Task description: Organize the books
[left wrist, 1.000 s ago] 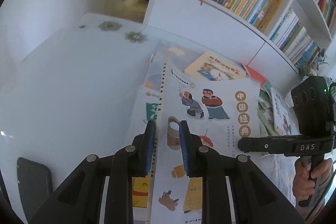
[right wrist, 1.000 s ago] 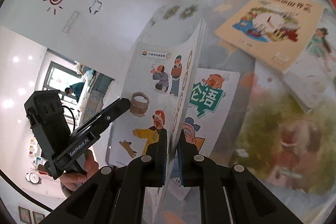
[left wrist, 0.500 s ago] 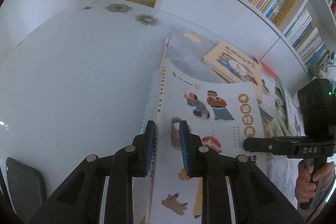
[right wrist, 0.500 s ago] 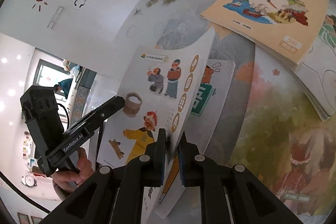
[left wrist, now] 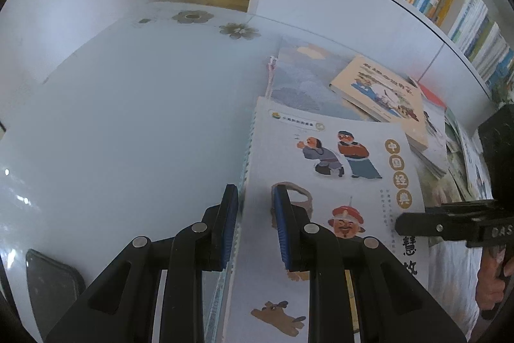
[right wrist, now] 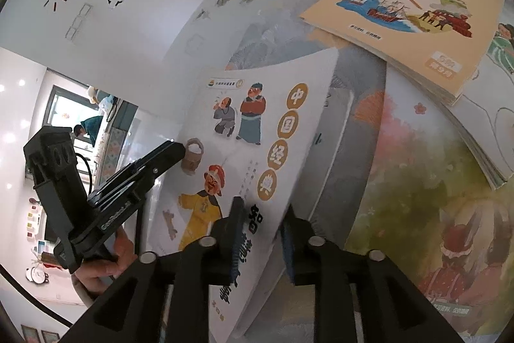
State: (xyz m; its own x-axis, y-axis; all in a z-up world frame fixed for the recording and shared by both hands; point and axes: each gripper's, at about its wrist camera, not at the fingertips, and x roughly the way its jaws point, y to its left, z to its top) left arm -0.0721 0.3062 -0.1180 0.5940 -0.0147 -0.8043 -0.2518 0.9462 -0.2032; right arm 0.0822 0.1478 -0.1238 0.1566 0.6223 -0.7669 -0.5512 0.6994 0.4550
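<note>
Open room: the white table (left wrist: 135,124) lies bare to the left of the books, out to its far edge with two flower decals (left wrist: 192,16); a dark flat thing (left wrist: 51,285) sits at its near left corner.
Edges: the book pile runs close to the white bookshelf (left wrist: 321,2) on the right; the white storybook's spine edge faces the bare side of the table.
White storybook: the cartoon-cover book (left wrist: 334,182) lies nearly flat on top of another thin book, its far corner overlapping a large grey-blue book (left wrist: 302,76).
Orange book: one thick orange-covered book (right wrist: 408,8) rests on the pile beyond, near the shelf.
Count: two claws, one white storybook, one orange book, at least four more flat books under and beside them; the exact pile count cannot be told.
Left claw: the left claw (left wrist: 255,224) has its blue pads clamped over the storybook's spine edge.
Right claw: the right claw (right wrist: 261,233) straddles the book's opposite edge; its jaws have just been opening, and the cover stands between the pads with a gap on the right side, so no grip.
Hands: a hand (right wrist: 106,262) grips the left claw's handle; another hand (left wrist: 491,282) holds the right one.
Change: a second ago the book stood tilted up off the pile; now it is lowered almost flat, and both claws have come down with it.
</note>
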